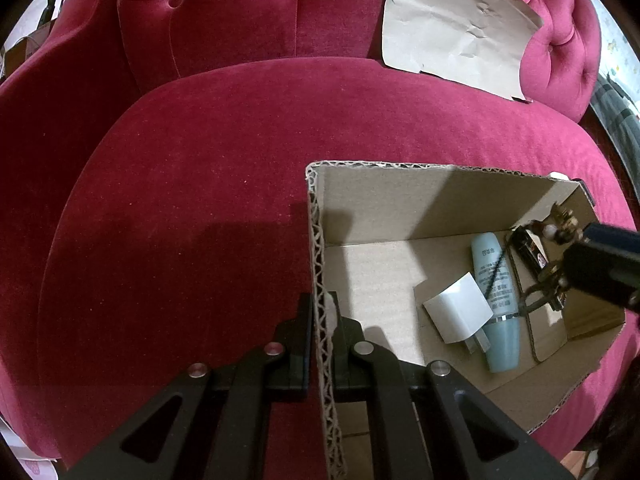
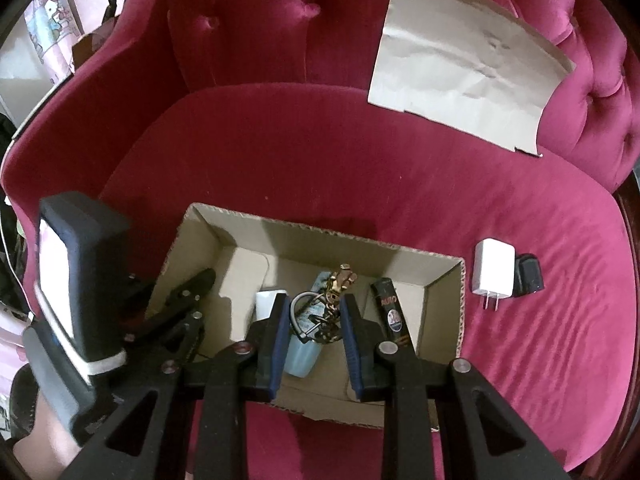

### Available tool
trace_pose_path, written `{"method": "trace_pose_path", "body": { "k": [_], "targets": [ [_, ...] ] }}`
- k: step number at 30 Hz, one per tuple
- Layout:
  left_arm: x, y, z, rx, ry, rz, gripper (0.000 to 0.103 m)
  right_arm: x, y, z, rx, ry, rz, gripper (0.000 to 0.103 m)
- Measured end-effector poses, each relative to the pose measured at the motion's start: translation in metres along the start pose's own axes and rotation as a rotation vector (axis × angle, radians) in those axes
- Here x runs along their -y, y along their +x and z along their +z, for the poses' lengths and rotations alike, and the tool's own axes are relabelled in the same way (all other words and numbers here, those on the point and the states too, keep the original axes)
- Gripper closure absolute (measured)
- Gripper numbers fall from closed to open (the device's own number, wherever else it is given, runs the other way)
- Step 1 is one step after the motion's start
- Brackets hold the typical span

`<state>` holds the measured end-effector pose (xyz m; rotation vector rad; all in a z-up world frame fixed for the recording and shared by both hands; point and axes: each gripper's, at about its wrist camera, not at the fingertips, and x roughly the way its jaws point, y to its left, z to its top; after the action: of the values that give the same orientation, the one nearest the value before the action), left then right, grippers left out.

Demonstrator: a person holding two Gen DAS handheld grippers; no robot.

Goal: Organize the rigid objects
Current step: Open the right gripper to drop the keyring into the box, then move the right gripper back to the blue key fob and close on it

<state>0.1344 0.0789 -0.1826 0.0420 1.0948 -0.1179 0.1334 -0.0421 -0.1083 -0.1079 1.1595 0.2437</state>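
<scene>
The left gripper (image 1: pixel 322 332) was clamped on the cardboard box (image 1: pixel 320 240) wall, while the right gripper (image 2: pixel 316 312) held a keychain (image 2: pixel 326 304) over the pale blue tube (image 2: pixel 304 360) inside.

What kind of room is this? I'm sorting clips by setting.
Probably a home living room or bedroom: a tufted red velvet armchair, a cartoon-print curtain, and household bits in a cardboard box.

The sofa (image 1: pixel 200 184) is covered in crimson velvet with a soft, matt nap. The box (image 1: pixel 320 320) is raw corrugated cardboard, rough at its cut rim. A creased sheet of brown paper (image 1: pixel 452 28) leans at the far right. The white charger (image 2: pixel 494 272) looks like smooth plastic; the pale blue tube (image 1: pixel 498 300) is satiny.
</scene>
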Motion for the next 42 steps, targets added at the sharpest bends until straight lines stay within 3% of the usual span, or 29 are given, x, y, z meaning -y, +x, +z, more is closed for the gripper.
{"method": "trace_pose_path", "body": {
  "k": [17,18,22,25,42],
  "targets": [
    [0.0,0.0,0.0,-0.001,0.002,0.0,0.098,0.004,0.016,-0.003,-0.021,0.024,0.013,0.076],
    [0.0,0.0,0.0,0.0,0.001,0.001,0.098,0.003,0.016,-0.003,-0.019,0.019,0.008,0.071],
    [0.0,0.0,-0.001,0.001,0.001,0.001,0.098,0.006,0.014,-0.002,0.005,0.043,-0.017,0.02],
    [0.0,0.0,-0.001,0.001,0.001,0.001,0.098,0.01,0.012,-0.001,0.019,0.054,-0.033,0.005],
    [0.0,0.0,0.0,0.001,0.001,0.001,0.098,0.033,0.001,-0.002,0.02,0.096,-0.068,0.0]
  ]
}}
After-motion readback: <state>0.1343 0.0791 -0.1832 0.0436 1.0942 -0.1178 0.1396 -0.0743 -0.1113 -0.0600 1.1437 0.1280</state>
